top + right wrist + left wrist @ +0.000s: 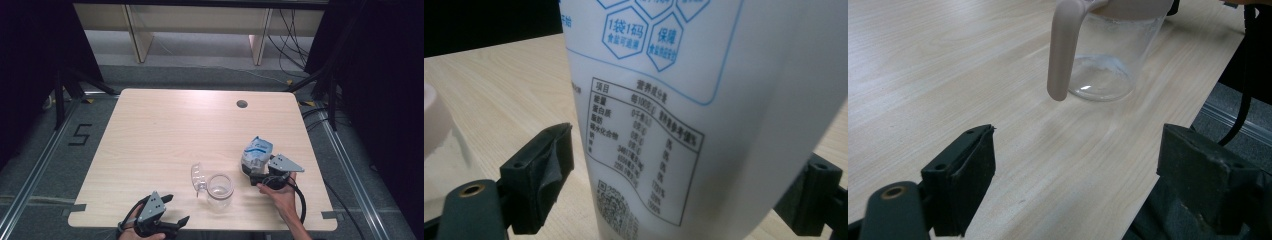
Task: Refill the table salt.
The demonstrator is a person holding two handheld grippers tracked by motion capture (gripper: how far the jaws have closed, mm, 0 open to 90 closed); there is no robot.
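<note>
A white bag with blue print (pixel 256 152) stands upright on the wooden table (pixel 165 125) at the right front. My right gripper (pixel 252 173) is open, its jaws on either side of the bag's lower part; in the right gripper view the bag (pixel 704 100) stands close between them, label side facing. A clear jar (pixel 220 190) stands to the bag's left, its hinged lid (pixel 198 177) swung open to the left. My left gripper (pixel 176 209) is open at the table's front edge, left of the jar, holding nothing. In the left gripper view the jar (pixel 1108 55) stands ahead of its jaws.
The table has a round cable hole (pixel 242 104) near its far edge. The jar's pale lid flap (pixel 1063 50) hangs down on the side facing my left gripper. The table's front edge (pixel 200 227) runs just under both hands.
</note>
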